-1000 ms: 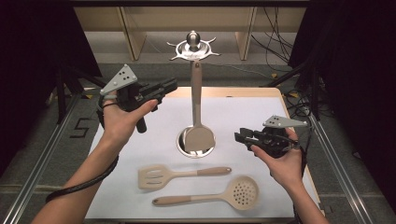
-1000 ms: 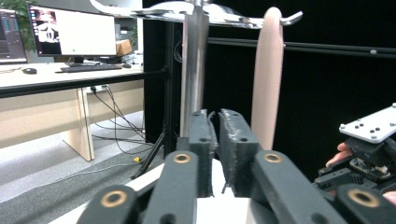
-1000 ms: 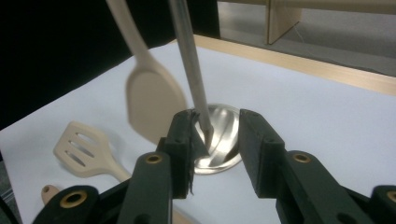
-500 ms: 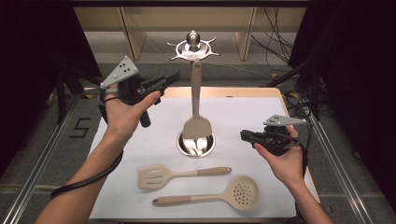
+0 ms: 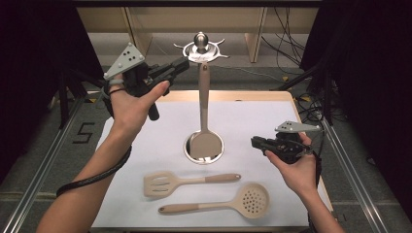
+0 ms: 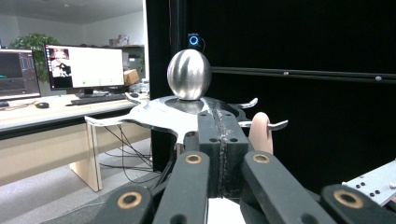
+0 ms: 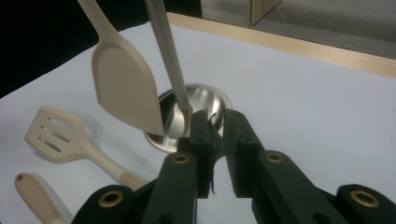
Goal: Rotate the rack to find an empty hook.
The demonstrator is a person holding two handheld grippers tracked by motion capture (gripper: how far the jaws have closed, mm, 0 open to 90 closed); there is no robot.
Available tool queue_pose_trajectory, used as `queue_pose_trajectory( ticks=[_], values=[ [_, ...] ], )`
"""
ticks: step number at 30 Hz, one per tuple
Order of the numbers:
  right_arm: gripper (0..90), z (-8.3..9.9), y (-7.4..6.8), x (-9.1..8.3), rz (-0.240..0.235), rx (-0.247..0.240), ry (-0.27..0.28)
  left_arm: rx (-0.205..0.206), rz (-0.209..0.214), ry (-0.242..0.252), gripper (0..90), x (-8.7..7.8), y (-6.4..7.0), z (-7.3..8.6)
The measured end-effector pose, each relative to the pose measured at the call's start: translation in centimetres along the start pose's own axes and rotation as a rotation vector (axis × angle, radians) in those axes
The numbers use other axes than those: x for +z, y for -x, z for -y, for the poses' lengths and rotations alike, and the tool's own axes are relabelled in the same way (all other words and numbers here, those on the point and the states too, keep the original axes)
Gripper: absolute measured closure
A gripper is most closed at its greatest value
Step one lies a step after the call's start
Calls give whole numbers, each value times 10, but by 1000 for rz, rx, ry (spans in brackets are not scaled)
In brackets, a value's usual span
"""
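So in the last second my left gripper point(image 5: 182, 64) has crept up and in toward the crown of the stand point(image 5: 200, 48). Its jaws are pressed flat together on nothing, and they sit right at the hooks without holding any of them. The spatula point(image 5: 204, 97) hangs straight down the pole now, with its head over the base at the middle of the tabletop point(image 5: 252, 116). Half a second ago that head looked turned or mid-swing, so I'd say it has only just settled. To me that means utensil one is hung and I can let it be. The turner point(image 5: 163, 183) and the skimmer point(image 5: 252, 200) lie along the near edge, not hung yet. My right gripper point(image 5: 253, 141) has barely shifted. It hovers low toward the right edge, pointing at the base, with its jaws a crack apart and empty. Now the annoying bits. From the left gripper view my own jaws block the spot where the handle tip meets its hook, so I can't swear it's seated properly. From the high view the spatula head covers most of the base. In the right gripper view the skimmer is cut off to just its handle end, and the pole runs out the top.
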State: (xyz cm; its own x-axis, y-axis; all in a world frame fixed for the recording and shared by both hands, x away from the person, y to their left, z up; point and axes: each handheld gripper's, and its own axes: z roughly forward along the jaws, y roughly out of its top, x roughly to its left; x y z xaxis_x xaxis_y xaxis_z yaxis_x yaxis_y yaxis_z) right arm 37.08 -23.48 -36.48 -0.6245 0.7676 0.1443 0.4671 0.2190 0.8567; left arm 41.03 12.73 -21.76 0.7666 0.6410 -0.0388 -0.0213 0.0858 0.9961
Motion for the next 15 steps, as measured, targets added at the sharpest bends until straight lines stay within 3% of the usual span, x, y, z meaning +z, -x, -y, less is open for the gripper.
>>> queue_pose_trajectory(
  ticks=[3, 4, 6, 11, 12, 13, 15],
  values=[
    [823, 0, 0, 1, -2, -14, 5, 10, -11, 0, 892, 0, 0, -1],
    [822, 0, 0, 1, -15, 3, -11, 15, -18, -1, 892, 0, -1, -1],
    [822, 0, 1, -1, -14, -9, -44, 12, -24, 1, 892, 0, -2, -1],
    [821, 0, 2, 0, -6, -27, -40, 36, -64, -12, 892, 2, -10, -2],
    [820, 1, 0, 1, -27, 16, -28, 39, -70, -13, 892, 3, -11, -2],
    [819, 0, -1, 1, -30, 29, -36, 36, -74, -11, 892, 4, -13, -2],
    [817, -1, -1, -1, -20, 22, -44, 36, -80, -15, 892, 4, -15, -3]
  ],
)
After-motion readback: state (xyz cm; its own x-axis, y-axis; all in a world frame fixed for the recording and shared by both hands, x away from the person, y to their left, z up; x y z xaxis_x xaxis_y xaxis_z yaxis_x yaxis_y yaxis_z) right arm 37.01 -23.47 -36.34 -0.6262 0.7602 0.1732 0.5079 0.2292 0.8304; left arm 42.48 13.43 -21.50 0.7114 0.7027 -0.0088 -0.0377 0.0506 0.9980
